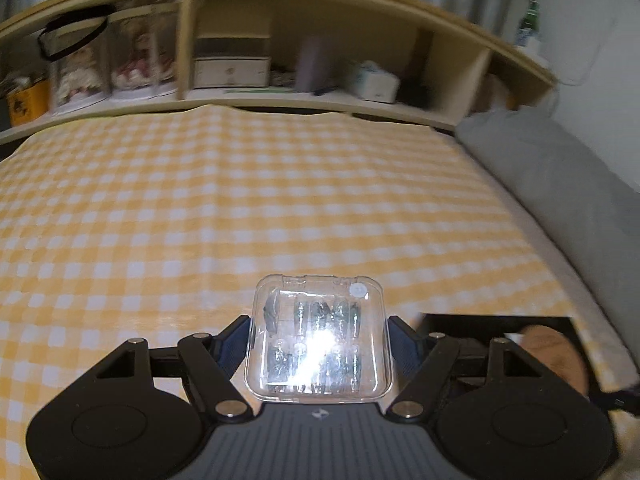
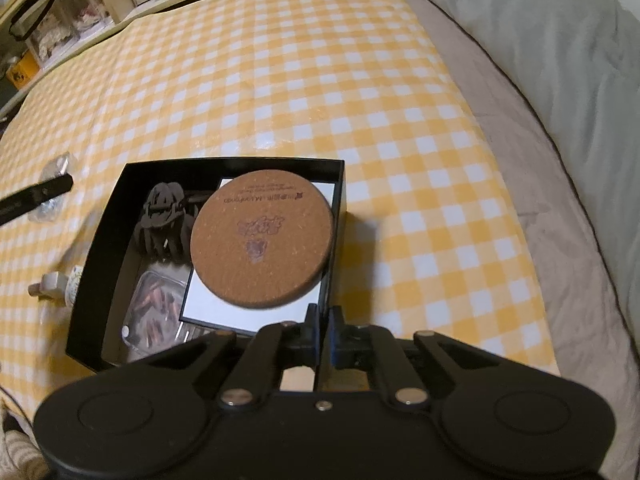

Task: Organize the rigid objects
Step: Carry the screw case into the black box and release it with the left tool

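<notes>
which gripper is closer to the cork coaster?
Right. The right gripper sits shut at the black box's near edge, just below the coaster. The left gripper is off to the box's left, clamping a clear case.

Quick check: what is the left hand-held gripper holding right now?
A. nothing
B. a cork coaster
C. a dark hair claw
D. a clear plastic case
D: the left hand-held gripper is clamped on the clear plastic case, pads pressing both its sides above the checked cloth.
</notes>
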Available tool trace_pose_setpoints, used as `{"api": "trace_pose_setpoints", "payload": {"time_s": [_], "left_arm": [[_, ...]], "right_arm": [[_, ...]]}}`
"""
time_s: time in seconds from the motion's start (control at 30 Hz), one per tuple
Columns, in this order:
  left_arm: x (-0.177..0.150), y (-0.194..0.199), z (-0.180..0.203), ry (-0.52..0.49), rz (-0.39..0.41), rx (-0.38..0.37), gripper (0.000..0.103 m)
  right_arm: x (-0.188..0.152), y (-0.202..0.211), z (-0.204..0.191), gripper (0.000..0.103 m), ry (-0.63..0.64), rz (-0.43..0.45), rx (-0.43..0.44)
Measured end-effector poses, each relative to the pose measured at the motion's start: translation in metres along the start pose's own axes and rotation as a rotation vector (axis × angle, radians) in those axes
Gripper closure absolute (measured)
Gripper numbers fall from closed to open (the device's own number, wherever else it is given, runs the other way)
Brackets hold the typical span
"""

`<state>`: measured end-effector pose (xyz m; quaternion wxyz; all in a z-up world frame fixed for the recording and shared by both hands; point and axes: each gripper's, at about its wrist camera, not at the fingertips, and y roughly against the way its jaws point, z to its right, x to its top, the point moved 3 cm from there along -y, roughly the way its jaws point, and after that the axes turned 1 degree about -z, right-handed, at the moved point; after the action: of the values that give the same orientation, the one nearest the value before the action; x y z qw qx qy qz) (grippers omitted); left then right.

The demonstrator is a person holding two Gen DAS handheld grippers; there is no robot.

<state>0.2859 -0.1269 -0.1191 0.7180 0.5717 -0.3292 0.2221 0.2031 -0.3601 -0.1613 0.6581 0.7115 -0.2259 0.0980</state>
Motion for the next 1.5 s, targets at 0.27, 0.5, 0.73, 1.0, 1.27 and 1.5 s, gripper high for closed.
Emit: {"api": "trace_pose_setpoints", "payload": {"time_s": [0.27,0.5,0.73,1.0,1.27,1.5], "left_arm": [[-0.012,0.035,0.049,-0.038,-0.044,-0.097,0.03],[-0.036,0.051,0.078,-0.034,-0.074,-0.146,0.03],[-0.06,0.042,0.1,-0.05,-0.088,-0.165,0.03],[-0.07,0.027,0.105,-0.034,-0.089,-0.134,0.03],[-0.072,0.023,0.103,-0.051,-0.079,-0.122,0.03],[-0.073,0.02,0.103,-0.049,-0.088,-0.128,0.028]], "right_arm": [[0.006,-0.007,0.009,0.098,-0.021,-0.017,0.0],[0.0,-0.003,-0.001,0.098,-0.014,-0.006,0.008],[-0.004,-0.002,0.001,0.098,-0.006,-0.005,0.006],[-0.005,-0.001,0.0,0.098,-0.007,-0.005,0.007],[-0.005,-0.001,-0.001,0.098,-0.006,-0.005,0.006],[-0.005,-0.001,-0.001,0.098,-0.006,-0.004,0.007]]}}
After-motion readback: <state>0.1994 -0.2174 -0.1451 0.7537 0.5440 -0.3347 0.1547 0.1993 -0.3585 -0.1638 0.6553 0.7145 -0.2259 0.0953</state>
